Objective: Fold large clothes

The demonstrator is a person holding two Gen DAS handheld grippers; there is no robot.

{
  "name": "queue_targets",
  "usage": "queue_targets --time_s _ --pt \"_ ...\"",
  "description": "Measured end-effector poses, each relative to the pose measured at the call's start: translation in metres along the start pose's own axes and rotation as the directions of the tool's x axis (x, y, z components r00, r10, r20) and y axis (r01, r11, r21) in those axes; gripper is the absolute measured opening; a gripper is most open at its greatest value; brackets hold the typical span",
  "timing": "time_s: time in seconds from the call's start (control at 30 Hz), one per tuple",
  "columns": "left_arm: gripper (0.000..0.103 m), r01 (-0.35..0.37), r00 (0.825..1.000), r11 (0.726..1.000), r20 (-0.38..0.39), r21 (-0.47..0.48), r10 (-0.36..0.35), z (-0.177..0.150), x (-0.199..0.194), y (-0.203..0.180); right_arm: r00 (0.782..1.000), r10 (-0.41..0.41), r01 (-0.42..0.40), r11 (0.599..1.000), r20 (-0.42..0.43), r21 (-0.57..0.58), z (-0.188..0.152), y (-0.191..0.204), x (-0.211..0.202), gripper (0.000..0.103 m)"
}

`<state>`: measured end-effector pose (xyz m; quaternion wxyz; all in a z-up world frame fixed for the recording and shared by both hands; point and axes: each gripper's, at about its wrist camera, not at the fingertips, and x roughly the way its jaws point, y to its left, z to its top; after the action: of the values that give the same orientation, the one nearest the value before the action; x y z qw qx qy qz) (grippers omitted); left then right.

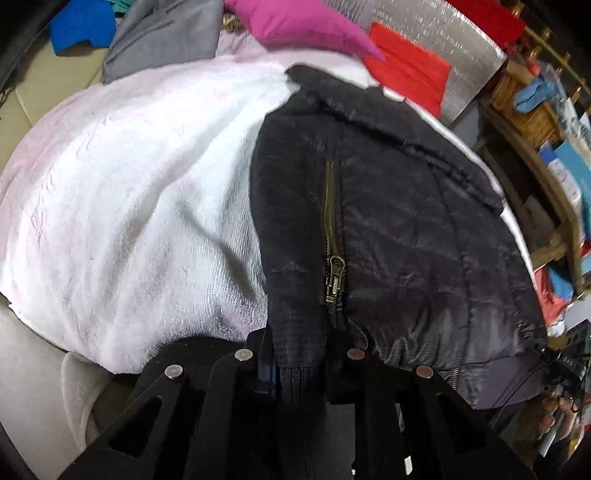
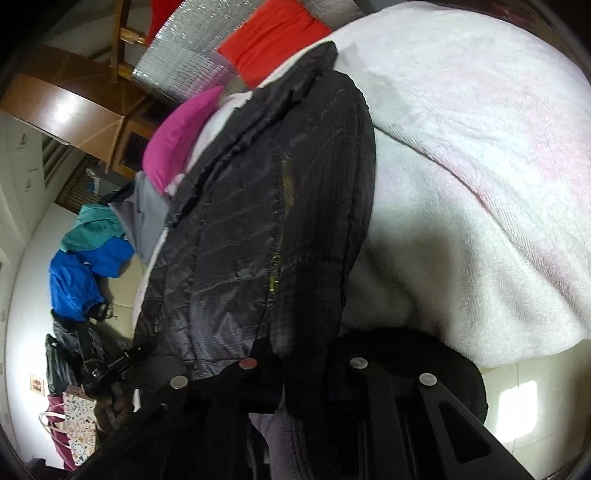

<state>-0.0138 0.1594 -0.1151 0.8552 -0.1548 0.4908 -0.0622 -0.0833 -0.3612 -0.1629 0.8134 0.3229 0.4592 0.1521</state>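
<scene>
A black quilted jacket [image 1: 399, 229] with a brass zipper [image 1: 334, 266] lies on a white fluffy blanket [image 1: 122, 206]. My left gripper [image 1: 301, 365] is shut on the jacket's ribbed hem beside the zipper. In the right wrist view the same jacket [image 2: 258, 206] stretches away across the blanket [image 2: 480, 166]. My right gripper [image 2: 303, 373] is shut on the jacket's lower edge, near the zipper pull [image 2: 273, 284]. The other gripper [image 2: 114, 365] shows at the lower left, at the jacket's hem corner.
A magenta garment [image 1: 306, 26], a grey one [image 1: 166, 37], a red one [image 1: 406, 70] and a blue one [image 1: 81, 26] lie beyond the blanket. A silver foil mat [image 1: 461, 40] is at the back. Cluttered wooden shelves [image 1: 535, 122] stand on the right.
</scene>
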Motion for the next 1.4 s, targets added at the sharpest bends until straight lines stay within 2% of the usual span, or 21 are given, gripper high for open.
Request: queue_targets --time_s 0.4,0.57,0.77,0.93,1.4 --pt "0.018 0.117 0.988 0.993 0.1 -0.021 -0.115 -0.009 -0.067 0.013 0.981 0.18 -0.179 0.984 0.074 -0.016 -0.015 0.019 -0.06 0.015" --pt "0.018 0.127 0.985 0.992 0.122 -0.011 -0.125 -0.012 -0.084 0.014 0.97 0.229 -0.227 0.973 0.083 -0.034 -0.017 0.026 -0.082 0.015" --pt "0.018 0.123 0.981 0.992 0.151 0.012 -0.123 -0.008 -0.109 0.012 0.959 0.267 -0.263 0.964 0.098 -0.049 -0.017 0.035 -0.104 0.015" --pt "0.018 0.147 0.97 0.989 0.19 0.03 -0.15 -0.001 -0.129 0.009 0.948 0.295 -0.288 0.955 0.122 -0.074 -0.017 0.04 -0.121 0.015" --pt "0.018 0.17 0.954 0.985 0.246 0.019 -0.17 0.022 -0.133 0.002 0.931 0.329 -0.313 0.943 0.16 -0.114 -0.005 0.047 -0.127 0.015"
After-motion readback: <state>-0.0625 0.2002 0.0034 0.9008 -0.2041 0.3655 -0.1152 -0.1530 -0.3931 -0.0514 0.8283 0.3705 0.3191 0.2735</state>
